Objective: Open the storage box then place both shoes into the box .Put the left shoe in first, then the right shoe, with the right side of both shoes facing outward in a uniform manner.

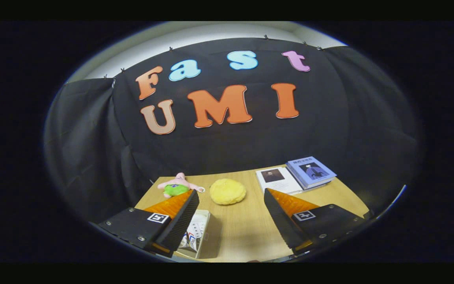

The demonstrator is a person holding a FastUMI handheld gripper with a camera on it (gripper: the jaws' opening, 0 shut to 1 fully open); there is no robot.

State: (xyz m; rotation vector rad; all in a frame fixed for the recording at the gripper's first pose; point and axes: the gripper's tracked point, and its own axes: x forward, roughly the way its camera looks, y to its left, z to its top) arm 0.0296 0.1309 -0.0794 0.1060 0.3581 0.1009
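My gripper [231, 197] is held high over the wooden table [246, 232], open wide with nothing between its fingers. Below the left finger [179, 221] sits the storage box [205, 232], a pale open-topped box, partly hidden by that finger. Inside it lies a white shoe [193, 236] with red and blue marks and white laces. I cannot tell whether a second shoe lies in the box, since the finger covers much of it.
Beyond the fingers a pink and green plush toy [176, 186] and a yellow round cushion [227, 191] lie on the table. Two books [296, 175] rest at the far right corner. Black cloth walls close in the table behind and at both sides.
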